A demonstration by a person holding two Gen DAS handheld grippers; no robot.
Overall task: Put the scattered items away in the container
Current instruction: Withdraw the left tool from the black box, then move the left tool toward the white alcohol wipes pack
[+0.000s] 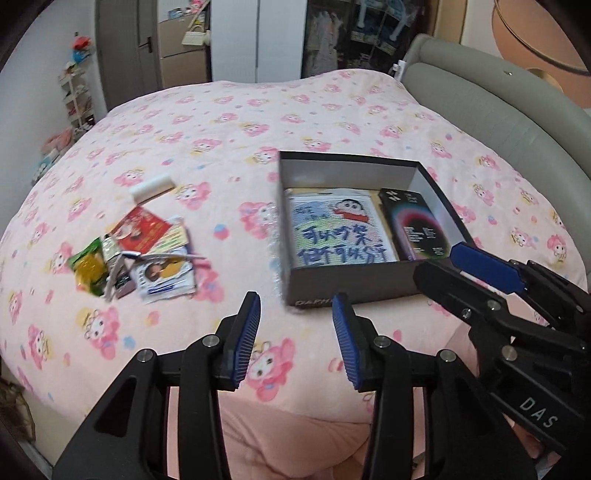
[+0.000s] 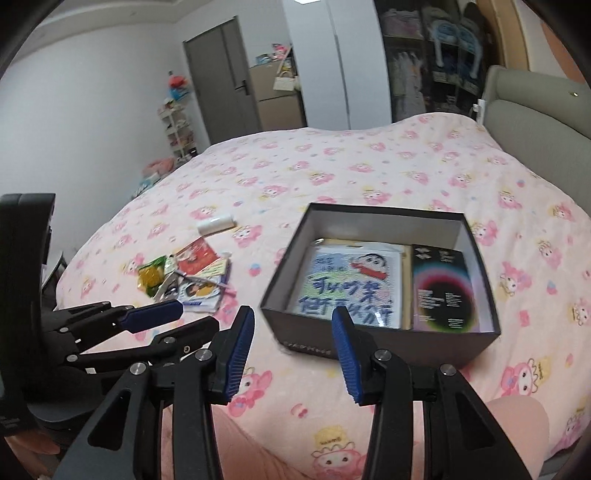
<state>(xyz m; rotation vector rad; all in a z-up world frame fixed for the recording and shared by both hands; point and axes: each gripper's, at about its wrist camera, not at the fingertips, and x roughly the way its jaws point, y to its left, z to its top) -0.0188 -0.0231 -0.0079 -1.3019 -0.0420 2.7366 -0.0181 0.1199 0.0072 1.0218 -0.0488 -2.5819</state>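
A black open box (image 1: 332, 286) (image 2: 369, 341) rests on the pink bed, with a cartoon-printed pouch (image 1: 336, 232) (image 2: 351, 288) and a dark pack with a glowing ring (image 1: 417, 225) (image 2: 443, 291) inside. Left of it lies a loose pile of packets (image 1: 147, 258) (image 2: 195, 280), among them a green one (image 1: 90, 269) (image 2: 151, 275) and a red one (image 1: 138, 225) (image 2: 197, 254). A white roll (image 1: 153, 188) (image 2: 216, 224) sits just beyond the pile. My left gripper (image 1: 297, 339) (image 2: 199, 314) hovers open and empty in front of the box's left corner. My right gripper (image 2: 293, 332) (image 1: 439, 262) is open and empty at the box's near wall.
The bed is covered by a pink cartoon blanket (image 1: 229, 122) (image 2: 332, 166). A grey padded headboard (image 1: 480, 103) (image 2: 535, 118) runs along the right. Past the far edge are a door (image 2: 221, 81), a toy shelf (image 2: 179, 129) and a wardrobe (image 1: 351, 33).
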